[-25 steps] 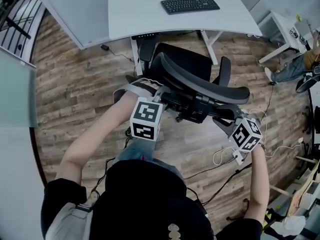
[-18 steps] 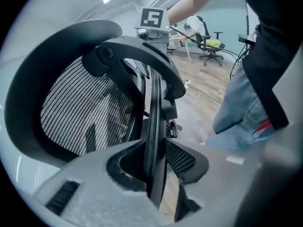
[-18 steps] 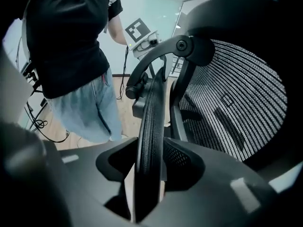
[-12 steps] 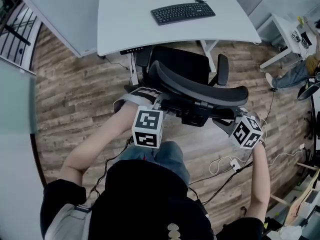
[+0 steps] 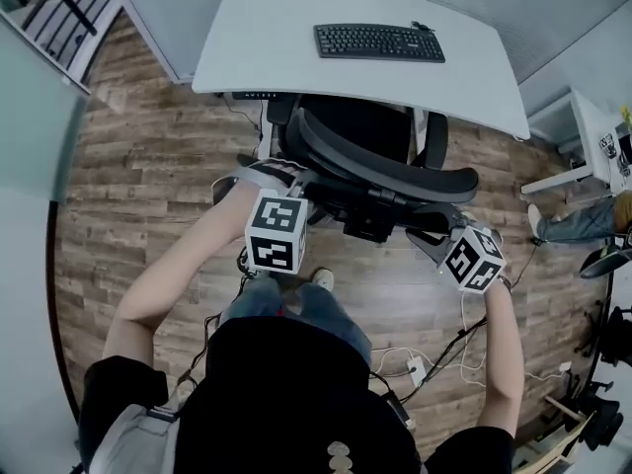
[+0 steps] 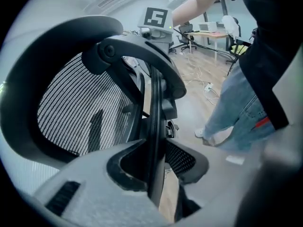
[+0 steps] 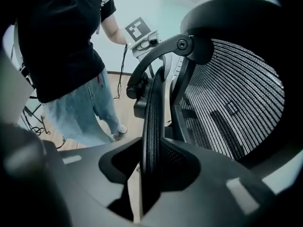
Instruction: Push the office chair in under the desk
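The office chair is seen at the near edge of the desk, its seat pointed far, toward the desk, and already partly tucked under the desktop. Its backrest is turned to the near side. The long axis of the backrest runs left to right, slightly slanted, with the left end a little farther than the right. A keyboard lies on the desk, well apart from the chair.

The left end of the backrest is held by the left gripper: the thin mesh rim stands upright between its jaws, which are set narrow on it. The right end is taken by the right gripper, whose jaws are closing, with the rim between them and pressed on its right side.

The wooden floor is seen around the chair.
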Demonstrator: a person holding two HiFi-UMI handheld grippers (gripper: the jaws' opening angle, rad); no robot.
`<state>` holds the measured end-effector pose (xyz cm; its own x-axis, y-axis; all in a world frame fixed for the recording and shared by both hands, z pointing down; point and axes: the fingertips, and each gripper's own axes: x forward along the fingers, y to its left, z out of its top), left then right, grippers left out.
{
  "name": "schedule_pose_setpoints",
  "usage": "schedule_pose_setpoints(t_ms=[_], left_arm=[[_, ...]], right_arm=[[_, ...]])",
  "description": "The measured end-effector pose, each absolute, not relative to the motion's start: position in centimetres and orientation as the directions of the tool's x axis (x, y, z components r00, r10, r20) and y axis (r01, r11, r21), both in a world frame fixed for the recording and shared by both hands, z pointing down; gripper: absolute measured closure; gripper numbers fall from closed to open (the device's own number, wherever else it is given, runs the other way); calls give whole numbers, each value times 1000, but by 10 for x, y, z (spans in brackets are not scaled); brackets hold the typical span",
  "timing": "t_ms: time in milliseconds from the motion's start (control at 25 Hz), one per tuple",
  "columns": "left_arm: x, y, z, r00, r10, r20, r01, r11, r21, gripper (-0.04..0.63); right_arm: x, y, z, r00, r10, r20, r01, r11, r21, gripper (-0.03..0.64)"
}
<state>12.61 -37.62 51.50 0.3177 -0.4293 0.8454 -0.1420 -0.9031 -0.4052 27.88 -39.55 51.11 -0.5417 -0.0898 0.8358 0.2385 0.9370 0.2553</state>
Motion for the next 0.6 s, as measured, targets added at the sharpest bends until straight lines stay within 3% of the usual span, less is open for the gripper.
schedule_pose_setpoints(t_ms=[600], left_arm=[[153,-500,509,247,-446,860,-280,-883,-377,466]], right_arm=[[302,-540,505,-557,-68,827,343,888,305,494]])
